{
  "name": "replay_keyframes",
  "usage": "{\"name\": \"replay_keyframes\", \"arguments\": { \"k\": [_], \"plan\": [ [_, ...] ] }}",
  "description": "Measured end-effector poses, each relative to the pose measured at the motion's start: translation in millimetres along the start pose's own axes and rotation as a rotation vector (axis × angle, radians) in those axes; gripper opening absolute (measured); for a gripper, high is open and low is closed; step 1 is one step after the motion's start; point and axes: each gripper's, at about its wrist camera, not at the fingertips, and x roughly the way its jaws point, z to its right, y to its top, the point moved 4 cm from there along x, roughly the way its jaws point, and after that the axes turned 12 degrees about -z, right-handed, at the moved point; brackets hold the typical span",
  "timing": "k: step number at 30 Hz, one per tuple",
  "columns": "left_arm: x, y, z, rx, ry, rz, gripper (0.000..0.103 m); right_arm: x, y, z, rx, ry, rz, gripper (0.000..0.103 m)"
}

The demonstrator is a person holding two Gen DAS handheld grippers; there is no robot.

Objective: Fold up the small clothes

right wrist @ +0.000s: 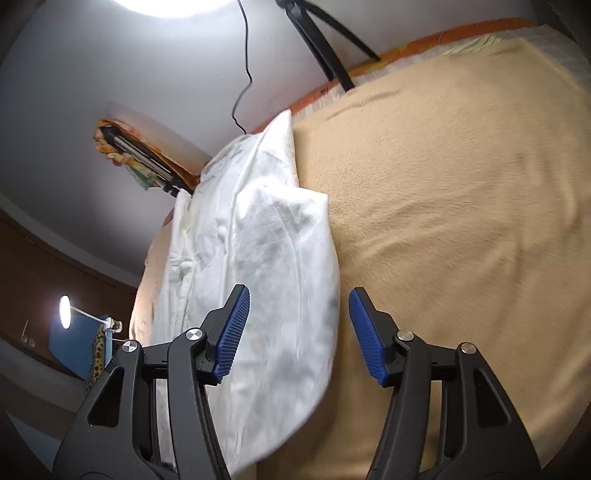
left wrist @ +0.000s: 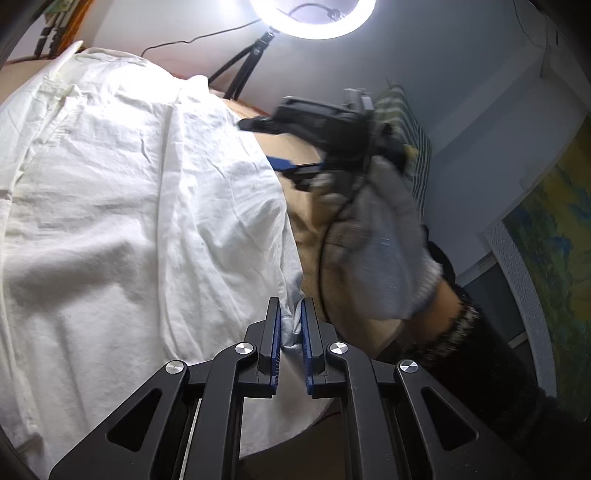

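Note:
A white shirt (left wrist: 122, 206) lies spread over a tan blanket (right wrist: 461, 192). My left gripper (left wrist: 291, 325) is shut on a bunched bit of the shirt's near right edge, the cloth pinched between its blue pads. In the left wrist view the right gripper (left wrist: 266, 144) hovers blurred over the shirt's far right edge, held by a gloved hand (left wrist: 376, 251), with its jaws apart. In the right wrist view the right gripper (right wrist: 299, 317) is open above the shirt's (right wrist: 273, 266) folded edge, and nothing sits between its pads.
A ring light (left wrist: 314, 18) on a black tripod (right wrist: 317, 40) stands at the bed's far edge, its cable hanging down the wall. A striped cloth (left wrist: 410, 136) lies behind the gloved hand. An orange bed border (right wrist: 424, 40) runs behind the blanket.

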Motion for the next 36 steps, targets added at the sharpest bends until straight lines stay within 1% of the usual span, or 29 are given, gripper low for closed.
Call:
{"name": "replay_keyframes", "arguments": {
  "k": [1, 2, 3, 5, 8, 12, 13, 15, 17, 21, 24, 27, 29, 30, 31, 32, 33, 34, 36],
  "plan": [
    [-1.7, -0.7, -1.1, -0.007, -0.012, 0.002, 0.008, 8.3, 1.9, -1.5, 0.004, -0.019, -0.020, 0.056],
    [-2.9, -1.8, -2.3, -0.014, -0.021, 0.001, 0.008, 13.8, 3.6, -3.9, 0.001, -0.045, -0.029, 0.034],
    [-4.6, -3.4, -4.5, -0.020, -0.030, 0.002, 0.008, 19.6, 4.0, -8.9, -0.007, -0.065, -0.052, 0.006],
    [-5.8, -4.3, -13.5, -0.044, -0.055, 0.001, 0.008, 20.1, 4.3, -21.4, -0.030, -0.118, -0.046, 0.006],
    [-11.0, -9.7, -22.8, -0.078, -0.097, -0.004, 0.008, 16.6, 2.2, -53.3, -0.115, -0.210, -0.030, 0.006],
    [-25.7, -16.6, -34.0, -0.098, -0.113, 0.008, 0.008, 20.1, -0.3, -98.2, -0.215, -0.344, -0.022, 0.005],
    [-30.4, -18.4, -37.3, -0.105, -0.114, 0.014, 0.008, 24.5, -1.2, -109.8, -0.247, -0.385, -0.025, 0.005],
    [-38.1, -22.6, -43.1, -0.115, -0.116, 0.021, 0.008, 37.1, -4.4, -132.9, -0.304, -0.438, -0.038, 0.005],
    [-41.7, -20.0, -50.9, -0.128, -0.112, 0.027, 0.008, 50.6, -7.6, -150.6, -0.350, -0.466, -0.052, 0.005],
    [-58.2, -26.8, -68.8, -0.156, -0.090, 0.041, 0.008, 87.4, -10.9, -179.8, -0.411, -0.477, -0.096, 0.005],
    [-68.2, -31.9, -82.3, -0.189, -0.072, 0.047, 0.008, 119.5, -12.6, -187.6, -0.429, -0.491, -0.137, 0.005],
    [-70.6, -31.4, -94.9, -0.214, -0.051, 0.046, 0.008, 147.9, -16.7, -183.1, -0.431, -0.509, -0.175, 0.005],
    [-71.1, -31.3, -100.7, -0.228, -0.043, 0.044, 0.008, 156.9, -18.8, -178.0, -0.420, -0.497, -0.182, 0.007],
    [-71.3, -32.1, -102.2, -0.232, -0.042, 0.042, 0.008, 154.5, -18.1, -178.1, -0.421, -0.458, -0.171, 0.014],
    [-71.5, -32.6, -103.3, -0.235, -0.045, 0.038, 0.008, 151.3, -17.3, -177.7, -0.417, -0.412, -0.176, 0.018],
    [-71.7, -33.4, -103.3, -0.235, -0.045, 0.034, 0.008, 146.7, -16.4, -177.0, -0.404, -0.359, -0.187, 0.030],
    [-72.0, -34.7, -102.7, -0.233, -0.040, 0.031, 0.008, 137.4, -16.4, -175.6, -0.384, -0.300, -0.189, 0.040],
    [-73.0, -36.4, -101.4, -0.230, -0.039, 0.031, 0.008, 121.4, -17.9, -175.3, -0.372, -0.241, -0.167, 0.041],
    [-74.8, -38.1, -101.7, -0.228, -0.039, 0.033, 0.008, 88.6, -23.0, -170.8, -0.351, -0.183, -0.112, 0.043]
  ]
}}
